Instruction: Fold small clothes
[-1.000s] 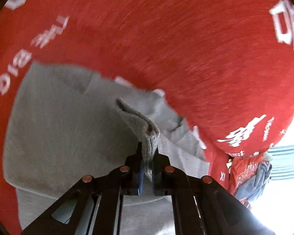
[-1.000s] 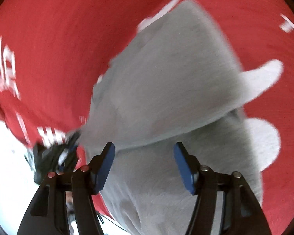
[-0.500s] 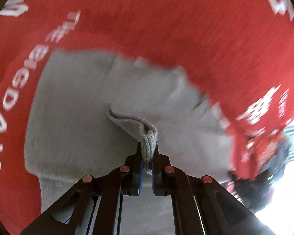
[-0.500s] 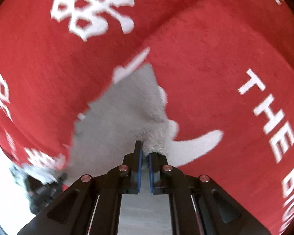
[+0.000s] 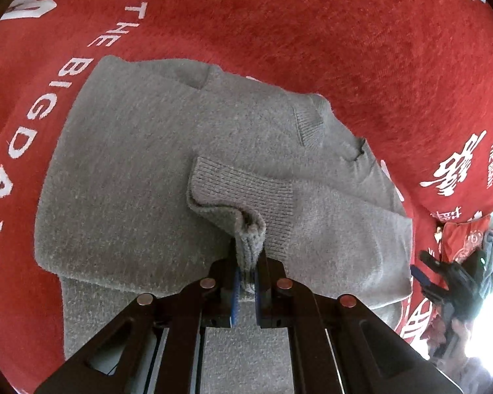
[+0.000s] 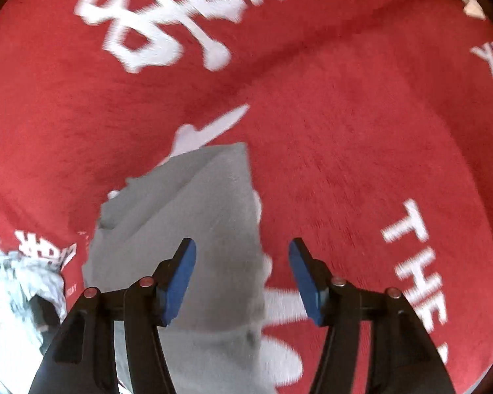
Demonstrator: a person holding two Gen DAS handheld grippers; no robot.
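Red plush cloth [image 5: 312, 32] printed with white lettering covers the whole surface, and a small grey knitted sweater [image 5: 131, 170] lies on it, filling the middle of the left wrist view and running off the bottom of the frame under the tool. Its sleeves are folded in over the body: one ribbed cuff [image 5: 309, 124] lies flat at upper right of centre, and a second ribbed cuff [image 5: 243, 197] sits in the middle, its lower corner lifted into a small peak. The left gripper [image 5: 245, 282] has its fingers pressed together on that corner, pinching the knit. In the right wrist view the right gripper [image 6: 243, 275] hovers over the sweater's edge, where grey meets red at lower centre; its fingers are spreading, and no cloth is caught between them. The knit looks soft, light and limp, so it will likely sag and stretch when lifted and is not fragile; the ribbed cuffs and hem look the firmest places to take hold, as a pinch in the loose body would probably only drag up a single layer. Writing on the cloth at the left of the left wrist view reads "THE BIGDAY", with large white Chinese characters at the top of the right wrist view, too blurred to read with confidence.
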